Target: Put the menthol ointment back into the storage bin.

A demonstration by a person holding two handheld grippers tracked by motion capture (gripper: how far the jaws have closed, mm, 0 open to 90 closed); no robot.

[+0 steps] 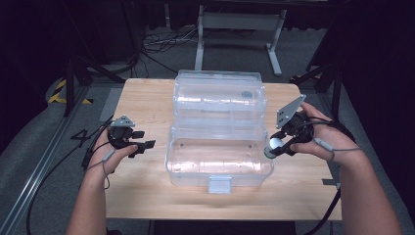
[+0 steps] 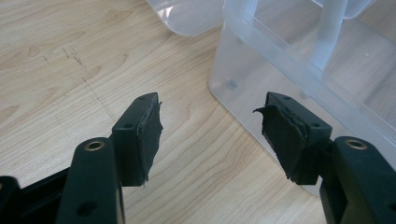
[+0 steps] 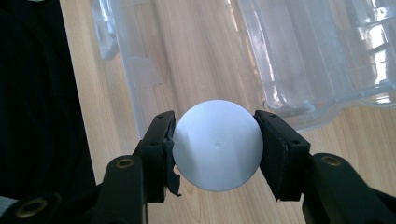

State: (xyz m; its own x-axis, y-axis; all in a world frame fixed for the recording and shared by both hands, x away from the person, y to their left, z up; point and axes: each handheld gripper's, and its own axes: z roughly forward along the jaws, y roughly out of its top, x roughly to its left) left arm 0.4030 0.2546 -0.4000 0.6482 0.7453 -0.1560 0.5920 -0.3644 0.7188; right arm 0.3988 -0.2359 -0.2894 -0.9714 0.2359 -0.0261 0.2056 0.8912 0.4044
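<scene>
A pale wooden surface stands in a dark room, with cables and a grey metal frame on the floor behind it. A clear plastic box sits open at mid-surface. The right gripper is clamped on a white ball at the box's right rim. The left gripper hovers with jaws apart, just left of the box.

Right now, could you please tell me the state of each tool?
Left tool: open, holding nothing.
Right tool: closed on the white ball.
</scene>
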